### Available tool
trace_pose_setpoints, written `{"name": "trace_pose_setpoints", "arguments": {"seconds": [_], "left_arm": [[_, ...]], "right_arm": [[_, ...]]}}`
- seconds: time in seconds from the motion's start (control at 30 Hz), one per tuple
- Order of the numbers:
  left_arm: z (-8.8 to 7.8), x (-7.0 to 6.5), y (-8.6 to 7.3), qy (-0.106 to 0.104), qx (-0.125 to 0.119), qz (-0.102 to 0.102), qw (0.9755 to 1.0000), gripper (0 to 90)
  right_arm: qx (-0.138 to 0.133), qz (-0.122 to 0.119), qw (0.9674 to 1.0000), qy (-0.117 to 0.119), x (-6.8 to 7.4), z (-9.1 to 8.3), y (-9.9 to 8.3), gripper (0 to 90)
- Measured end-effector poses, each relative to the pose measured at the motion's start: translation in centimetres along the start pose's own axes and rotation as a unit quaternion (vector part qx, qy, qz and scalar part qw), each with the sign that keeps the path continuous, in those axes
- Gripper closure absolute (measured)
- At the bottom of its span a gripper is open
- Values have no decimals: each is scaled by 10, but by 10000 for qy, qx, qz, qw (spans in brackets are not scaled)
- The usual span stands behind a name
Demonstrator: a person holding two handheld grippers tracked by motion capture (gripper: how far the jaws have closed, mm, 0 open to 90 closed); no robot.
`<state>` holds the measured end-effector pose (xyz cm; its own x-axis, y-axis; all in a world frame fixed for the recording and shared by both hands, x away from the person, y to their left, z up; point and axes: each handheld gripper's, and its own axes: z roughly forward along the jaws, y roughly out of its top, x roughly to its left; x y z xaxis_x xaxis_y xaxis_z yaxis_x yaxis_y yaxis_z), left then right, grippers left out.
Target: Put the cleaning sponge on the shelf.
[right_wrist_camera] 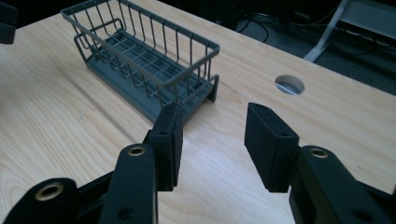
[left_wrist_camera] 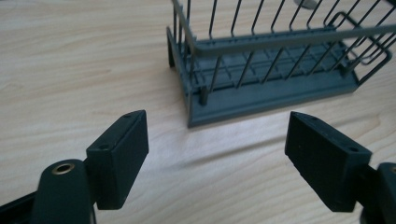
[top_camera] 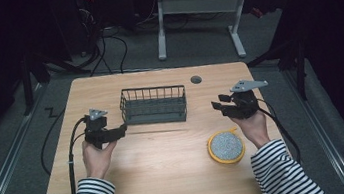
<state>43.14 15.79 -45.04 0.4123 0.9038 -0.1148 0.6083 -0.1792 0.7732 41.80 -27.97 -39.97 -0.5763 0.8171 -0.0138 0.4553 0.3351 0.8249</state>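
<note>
Both the left gripper (top_camera: pixel 123 129) and right gripper (top_camera: pixel 218 106) hang released, flanking the dark grey wire basket (top_camera: pixel 153 105); next likely means closing on its ends.

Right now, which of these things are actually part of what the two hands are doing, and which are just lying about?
Part of the work:
- wire basket, which both grippers face
- left gripper, open, nothing in it
- right gripper, open, nothing in it
- probably the round yellow-rimmed pad beside the right hand

Just lying about:
- cable hole in the table
- white desk frame behind
- floor cables
</note>
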Motion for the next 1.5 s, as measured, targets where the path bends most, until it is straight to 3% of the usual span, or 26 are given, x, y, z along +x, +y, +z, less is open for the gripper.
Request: {"name": "trace_pose_setpoints", "arguments": {"seconds": [0.3, 0.4, 0.67, 0.93, 1.03, 1.5], "left_arm": [[11, -8, 31, 41, 37, 141, 9999, 231], [15, -5, 41, 114, 40, 85, 9999, 243], [24, 1, 55, 248, 61, -14, 9997, 273], [41, 13, 55, 164, 144, -380, 9990, 346], [43, 14, 55, 144, 122, -433, 9989, 373], [49, 14, 53, 14, 77, -416, 9991, 576]], "right_arm": [[231, -214, 9994, 151, 2, 27, 30, 567], [405, -271, 9986, 216, 2, 45, 45, 561], [734, -231, 9968, 218, 3, 80, 57, 562], [918, -11, 9954, 278, 2, 104, 59, 564], [988, 27, 9947, 280, 1, 108, 58, 564], [1248, 38, 9914, 381, 8, 131, 54, 617]]}}
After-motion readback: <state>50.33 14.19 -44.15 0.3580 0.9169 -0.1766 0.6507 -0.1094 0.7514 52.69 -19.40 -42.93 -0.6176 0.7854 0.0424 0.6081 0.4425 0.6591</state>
